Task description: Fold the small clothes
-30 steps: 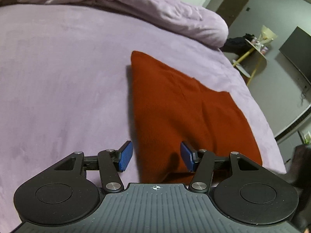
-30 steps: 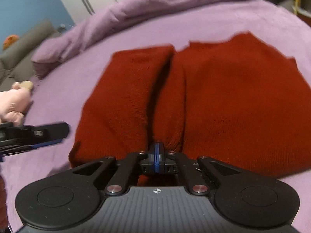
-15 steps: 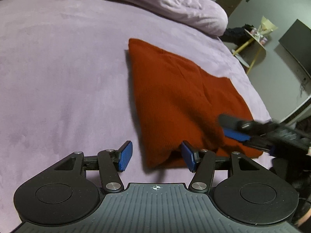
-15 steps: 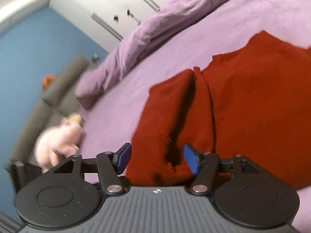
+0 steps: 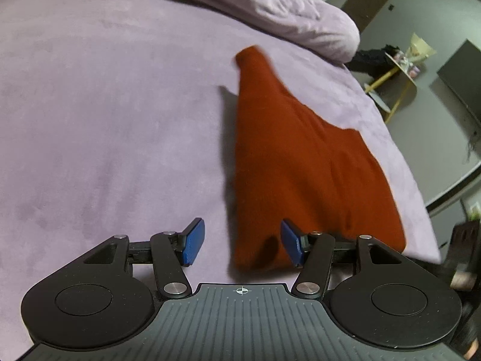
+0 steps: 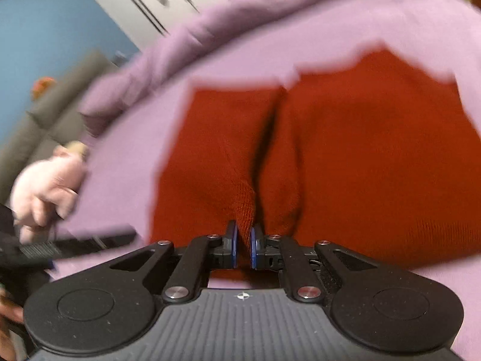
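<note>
since the earlier frame my right hand-held gripper (image 6: 243, 248) went wide and now is closing on a fold of the one red garment (image 5: 300, 162) on the bed (image 5: 105, 120). i keep the left hand-held gripper (image 5: 240, 242) apart, holding nothing, garment corner between its fingers.

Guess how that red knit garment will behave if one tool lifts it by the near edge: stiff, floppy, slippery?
Likely floppy: the red knit garment already lies in soft folds with a deep crease. Probably not slippery: its coarse ribbed weave bunches between the closing right tool. It may drag on the plush purple bedspread rather than slide cleanly.
</note>
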`<state>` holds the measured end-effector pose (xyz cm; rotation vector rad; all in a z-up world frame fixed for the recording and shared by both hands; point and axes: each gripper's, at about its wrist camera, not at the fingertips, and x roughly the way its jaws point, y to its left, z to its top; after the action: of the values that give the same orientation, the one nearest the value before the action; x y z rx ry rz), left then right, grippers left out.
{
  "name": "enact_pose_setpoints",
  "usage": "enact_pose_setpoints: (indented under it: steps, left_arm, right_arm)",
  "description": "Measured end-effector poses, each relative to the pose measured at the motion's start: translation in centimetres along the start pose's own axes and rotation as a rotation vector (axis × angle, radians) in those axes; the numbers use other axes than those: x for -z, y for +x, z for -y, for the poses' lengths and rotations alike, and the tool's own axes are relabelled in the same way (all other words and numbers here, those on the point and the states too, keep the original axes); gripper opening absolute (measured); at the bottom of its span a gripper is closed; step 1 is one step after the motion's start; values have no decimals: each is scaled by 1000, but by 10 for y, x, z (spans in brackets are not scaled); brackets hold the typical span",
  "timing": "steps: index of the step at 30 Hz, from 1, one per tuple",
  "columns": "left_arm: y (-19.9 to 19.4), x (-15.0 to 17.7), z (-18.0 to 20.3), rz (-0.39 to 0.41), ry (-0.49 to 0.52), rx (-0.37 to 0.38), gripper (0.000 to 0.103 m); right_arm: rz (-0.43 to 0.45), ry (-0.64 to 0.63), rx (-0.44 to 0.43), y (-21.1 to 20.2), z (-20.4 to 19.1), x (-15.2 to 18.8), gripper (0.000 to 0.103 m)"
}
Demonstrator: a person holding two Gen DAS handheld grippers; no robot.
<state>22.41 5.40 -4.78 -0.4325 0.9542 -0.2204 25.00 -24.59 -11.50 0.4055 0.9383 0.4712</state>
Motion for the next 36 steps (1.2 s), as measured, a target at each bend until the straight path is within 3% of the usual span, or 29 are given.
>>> enact_pose_setpoints:
  steps: [3, 5, 7, 10, 15, 19, 22, 25, 28, 32, 36]
  left_arm:
    - [16, 0, -3, -46, -40, 25, 60]
    - [20, 2, -4, -49, -35, 13, 60]
    - [20, 4, -6, -48, -28, 13, 60]
    - [20, 6, -7, -52, -42, 18, 60]
    - [11, 13, 1, -61, 21, 10, 61]
    - [12, 21, 10, -79, 77, -1, 61]
    - [18, 23, 15, -86, 84, -32, 61]
    - [15, 20, 20, -78, 77, -25, 61]
    - [6, 17, 25, -59, 89, -12, 62]
    - [8, 14, 36, -55, 105, -1, 63]
    - [26, 19, 55, -84, 111, 47, 63]
  right_arm:
    - [17, 3, -35, -5, -1, -5, 12]
    - [51, 71, -87, -13, 7, -19, 28]
    - [119, 120, -61, -19, 15, -31, 59]
    - [136, 135, -43, -7, 24, -51, 63]
    - [24, 242, -130, 38, 29, -69, 62]
    - [53, 161, -125, 46, 0, -70, 28]
    - [80, 53, -26, 52, -22, -71, 16]
    - [135, -128, 129, 37, -53, -71, 14]
    - [238, -230, 206, 2, -67, -68, 14]
    - [296, -293, 363, -26, -48, -59, 14]
    - [233, -284, 502, -17, -6, -52, 14]
